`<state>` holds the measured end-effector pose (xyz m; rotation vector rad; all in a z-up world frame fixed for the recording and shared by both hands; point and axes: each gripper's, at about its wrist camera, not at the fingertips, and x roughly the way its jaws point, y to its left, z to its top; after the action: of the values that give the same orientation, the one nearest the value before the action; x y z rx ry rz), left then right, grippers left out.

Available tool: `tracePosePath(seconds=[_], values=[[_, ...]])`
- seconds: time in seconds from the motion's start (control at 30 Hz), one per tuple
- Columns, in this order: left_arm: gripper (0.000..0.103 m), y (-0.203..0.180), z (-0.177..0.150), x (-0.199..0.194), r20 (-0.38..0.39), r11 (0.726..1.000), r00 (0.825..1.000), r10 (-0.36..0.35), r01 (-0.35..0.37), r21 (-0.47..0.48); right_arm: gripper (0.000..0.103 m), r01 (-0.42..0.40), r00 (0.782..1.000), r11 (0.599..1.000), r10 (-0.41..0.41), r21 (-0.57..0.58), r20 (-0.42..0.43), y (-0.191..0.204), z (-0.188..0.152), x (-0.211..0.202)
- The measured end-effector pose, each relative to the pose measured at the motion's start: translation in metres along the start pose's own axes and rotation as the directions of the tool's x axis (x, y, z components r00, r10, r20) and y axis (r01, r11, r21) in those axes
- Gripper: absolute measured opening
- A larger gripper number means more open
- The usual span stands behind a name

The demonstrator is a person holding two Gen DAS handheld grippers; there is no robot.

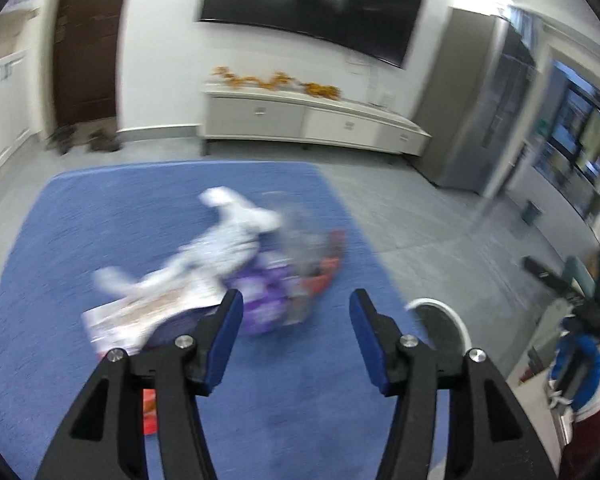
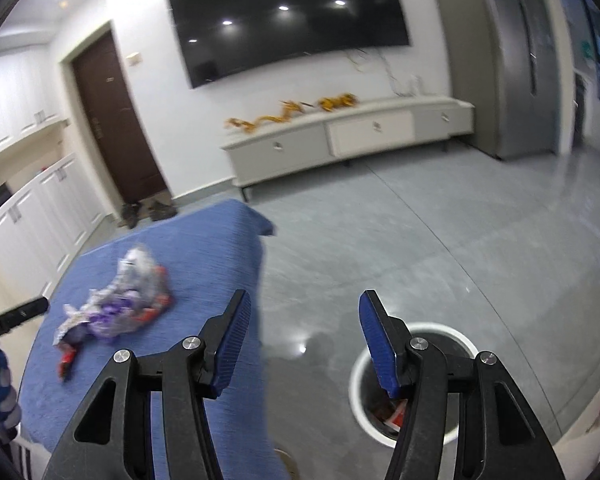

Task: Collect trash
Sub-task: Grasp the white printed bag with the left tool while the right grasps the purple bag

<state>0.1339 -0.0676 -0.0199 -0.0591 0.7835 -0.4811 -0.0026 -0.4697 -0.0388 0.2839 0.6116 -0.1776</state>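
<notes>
1. The left claw [image 1: 296, 304] hangs above the blue surface [image 1: 60, 240], its two blue-padded fingers [image 1: 228, 336] spread wide apart with nothing between them
2. The right claw [image 2: 304, 308] is likewise spread wide and carries nothing; it sits over the right edge of the blue surface [image 2: 228, 248], with the grey floor [image 2: 440, 240] beyond
3. The trash lies in a heap on the blue surface: in the left wrist view it is blurred, showing a white crumpled piece [image 1: 224, 232], a purple wrapper [image 1: 264, 300], a clear plastic bag [image 1: 304, 240] and a red-orange packet [image 1: 328, 272], all touching or overlapping
4. A flat white printed pack [image 1: 140, 316] lies at the near left of the heap, partly hidden behind the left claw's left finger
5. In the right wrist view the same heap [image 2: 120, 304] sits well to the left of the right claw, apart from it
6. A round white-rimmed bin [image 2: 360, 380] stands on the floor beside the blue surface, just behind the right claw's right finger; something red and white [image 2: 392, 414] lies inside it
7. The bin's rim [image 1: 452, 316] also shows in the left wrist view, to the right of the left claw
8. Against the far wall stand a low white cabinet [image 2: 340, 140] with yellow items [image 2: 292, 114] on top, a black TV [image 2: 288, 16] above it and a dark door [image 2: 116, 120] to the left
</notes>
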Motion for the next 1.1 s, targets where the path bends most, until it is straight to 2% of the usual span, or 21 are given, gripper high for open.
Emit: tracePosePath(seconds=[0.2, 0.3, 0.37, 0.5, 0.73, 0.9, 1.03, 1.1], values=[[0.054, 0.093, -0.014, -0.024, 0.008, 0.993, 0.997, 0.08, -0.079, -0.087, 0.056, -0.085, 0.996, 0.992, 0.086, -0.091, 0.008, 0.067, 0.014, -0.008], [0.054, 0.117, -0.022, -0.025, 0.003, 0.995, 0.997, 0.078, -0.078, -0.066, 0.056, -0.133, 0.991, 0.983, 0.132, -0.125, -0.014, 0.1, 0.015, -0.001], [0.062, 0.125, -0.028, -0.021, -0.007, 0.997, 0.998, 0.066, -0.066, -0.026, 0.056, -0.164, 0.986, 0.975, 0.159, -0.149, -0.045, 0.124, 0.01, 0.008], [0.068, 0.124, -0.03, -0.002, -0.024, 0.997, 0.999, 0.04, -0.038, 0.075, 0.056, -0.233, 0.969, 0.952, 0.208, -0.2, -0.136, 0.176, -0.005, 0.037], [0.068, 0.119, -0.022, 0.047, -0.11, 0.983, 0.994, -0.003, 0.023, 0.181, 0.056, -0.312, 0.93, 0.907, 0.231, -0.283, -0.286, 0.246, -0.028, 0.096], [0.068, 0.115, -0.022, 0.075, -0.165, 0.969, 0.986, 0.005, 0.036, 0.243, 0.056, -0.34, 0.91, 0.88, 0.218, -0.332, -0.353, 0.275, -0.041, 0.131], [0.067, 0.112, -0.026, 0.086, -0.184, 0.966, 0.983, -0.008, 0.056, 0.253, 0.056, -0.347, 0.897, 0.868, 0.197, -0.356, -0.395, 0.289, -0.05, 0.154], [0.063, 0.11, -0.028, 0.088, -0.183, 0.966, 0.983, -0.011, 0.058, 0.253, 0.056, -0.35, 0.892, 0.866, 0.191, -0.358, -0.41, 0.291, -0.053, 0.159]])
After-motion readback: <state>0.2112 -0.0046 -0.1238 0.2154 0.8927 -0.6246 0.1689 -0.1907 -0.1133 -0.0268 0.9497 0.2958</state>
